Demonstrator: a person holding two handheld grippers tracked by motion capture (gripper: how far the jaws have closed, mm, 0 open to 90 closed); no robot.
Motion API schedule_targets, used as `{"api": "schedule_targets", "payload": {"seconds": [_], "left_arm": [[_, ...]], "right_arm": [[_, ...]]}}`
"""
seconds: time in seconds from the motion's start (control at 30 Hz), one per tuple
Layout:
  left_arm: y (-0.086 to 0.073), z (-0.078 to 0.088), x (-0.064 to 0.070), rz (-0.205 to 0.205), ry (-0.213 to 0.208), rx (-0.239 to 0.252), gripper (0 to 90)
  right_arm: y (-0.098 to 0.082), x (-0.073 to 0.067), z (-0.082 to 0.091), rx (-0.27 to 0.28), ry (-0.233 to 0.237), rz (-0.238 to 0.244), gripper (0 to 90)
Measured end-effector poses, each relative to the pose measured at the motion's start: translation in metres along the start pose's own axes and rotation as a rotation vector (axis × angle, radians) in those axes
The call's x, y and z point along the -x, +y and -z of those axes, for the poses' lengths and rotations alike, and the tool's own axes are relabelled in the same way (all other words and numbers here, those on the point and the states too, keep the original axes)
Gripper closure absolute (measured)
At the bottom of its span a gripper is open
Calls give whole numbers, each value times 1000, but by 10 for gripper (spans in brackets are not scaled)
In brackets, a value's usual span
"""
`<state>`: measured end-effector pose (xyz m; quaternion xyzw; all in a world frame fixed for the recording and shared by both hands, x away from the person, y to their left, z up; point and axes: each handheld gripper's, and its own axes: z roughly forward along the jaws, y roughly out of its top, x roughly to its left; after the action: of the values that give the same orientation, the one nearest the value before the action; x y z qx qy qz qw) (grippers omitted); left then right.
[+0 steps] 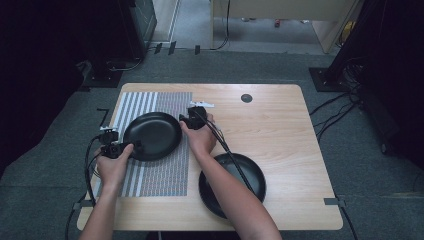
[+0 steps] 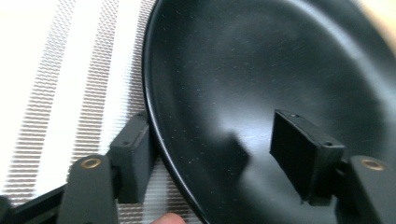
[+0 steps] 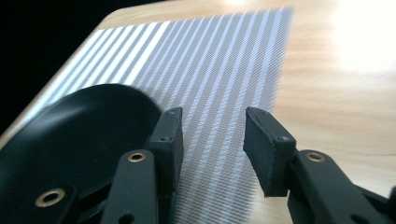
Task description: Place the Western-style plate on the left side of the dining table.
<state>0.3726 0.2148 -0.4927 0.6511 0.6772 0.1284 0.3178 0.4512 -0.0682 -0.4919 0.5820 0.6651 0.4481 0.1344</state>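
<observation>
- Nearest to us, at the near right of the counter (image 1: 280, 115), a black plate (image 1: 255, 172) lies on bare wood under our right forearm; neither tongs touch it.
- Our left tongs (image 1: 131, 148) come next, at the near left rim of the second black plate (image 1: 152, 135). In the left gripper view these left tongs (image 2: 224, 158) stand apart astride the rim, one jaw outside over the striped placemat (image 2: 70, 88) and one jaw inside over the plate (image 2: 261, 70). We cannot tell whether either jaw touches the rim; no grip has closed.
- This second plate is the thing in hand, and it rests on the placemat (image 1: 160, 175) at the left half of the counter.
- Farther on, our right tongs (image 1: 182, 119) sit at the plate's far right edge. In the right gripper view the right tongs (image 3: 212, 140) are apart, one jaw against or just beside the plate (image 3: 84, 135), the other over the placemat (image 3: 224, 65).
- Progress, as we judge it: one plate is on the mat and both tongs are lined up on it, but neither has clamped. Whether it is being set down or about to be lifted we cannot tell.
- Left, as we judge it: the plate on bare wood is unhandled.
- Count: two black plates, one placemat, two tongs, one small dark round disc (image 1: 246, 98) at the far side of the counter.
</observation>
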Motion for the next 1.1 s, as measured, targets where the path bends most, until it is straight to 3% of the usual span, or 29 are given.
{"api": "schedule_targets", "payload": {"seconds": [0.07,0.13,0.23,0.37,0.47,0.5,0.6,0.83,1.0,1.1], "left_arm": [[-1,2,10,-69,99,26,250],[0,5,15,-91,111,33,231],[-1,7,18,-97,109,40,194],[-5,14,20,-103,99,75,175],[-9,23,23,-97,66,118,157],[-10,25,24,-106,56,127,145],[-16,37,29,-139,7,165,136],[-24,53,41,-175,-10,218,137],[-33,63,50,-206,-22,242,136],[-39,68,55,-228,1,259,136]], "right_arm": [[1,-1,4,15,-19,21,580],[2,-1,12,34,-35,47,578],[4,1,23,60,-32,63,553],[7,6,37,51,35,48,456],[8,11,46,49,29,94,437],[8,13,51,40,8,121,433],[10,22,66,16,7,131,380],[8,38,94,2,26,179,263],[5,49,113,14,0,186,258],[3,56,125,19,7,179,257]]}}
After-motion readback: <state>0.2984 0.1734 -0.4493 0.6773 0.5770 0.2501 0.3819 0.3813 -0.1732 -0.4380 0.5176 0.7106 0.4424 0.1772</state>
